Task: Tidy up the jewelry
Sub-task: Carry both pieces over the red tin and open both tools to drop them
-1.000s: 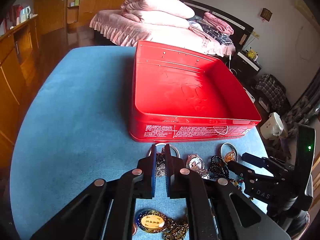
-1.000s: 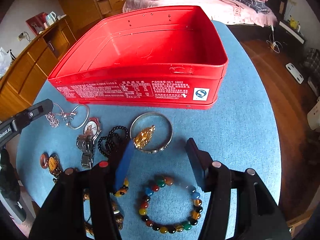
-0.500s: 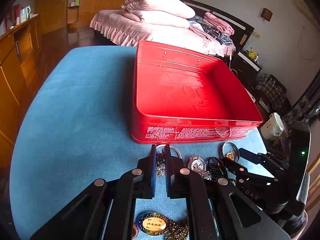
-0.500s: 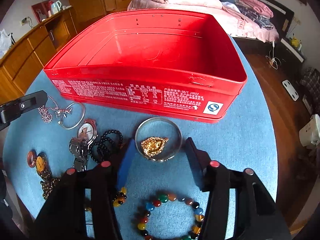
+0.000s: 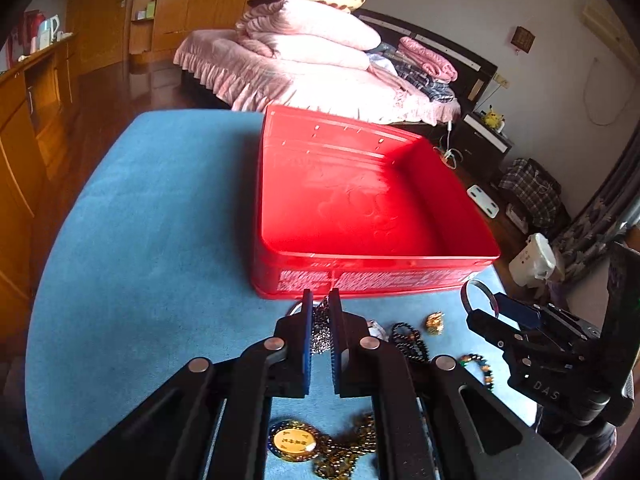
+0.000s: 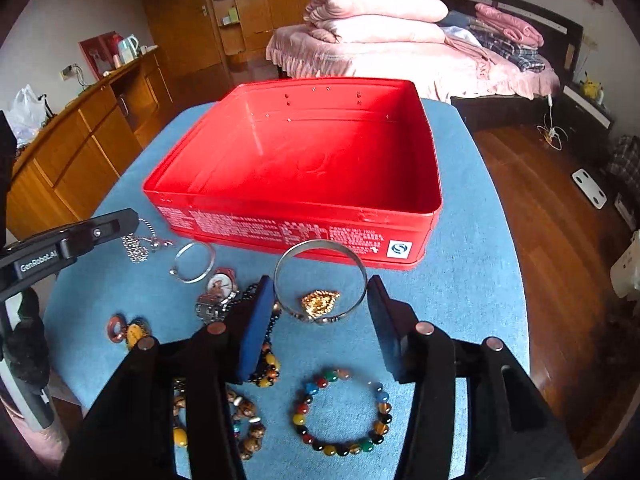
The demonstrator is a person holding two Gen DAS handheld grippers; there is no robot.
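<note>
The right gripper [image 6: 320, 285] is clamped on a silver bangle [image 6: 320, 243]. Its jaws have just been closing and stand partly apart, a pad pressing each side of the ring. The left wrist view shows the bangle raised off the blue bench [image 6: 460, 280] at the fingertips. Seen through the ring, a gold pendant [image 6: 319, 302] lies on the bench. At 12 o'clock from the bangle stands the open red tin [image 6: 296, 232]. At 6 o'clock, between the gripper's arms, lies a multicoloured bead bracelet [image 6: 299, 420]. At 9 o'clock lie a watch [image 6: 219, 286] and, just beyond it, a thinner silver bangle [image 6: 188, 280]. A silver chain [image 6: 136, 248] sits further out at 10 o'clock. The left gripper [image 5: 320, 300] has its jaws together with nothing between them, above the chain and just short of the tin's front wall.
</note>
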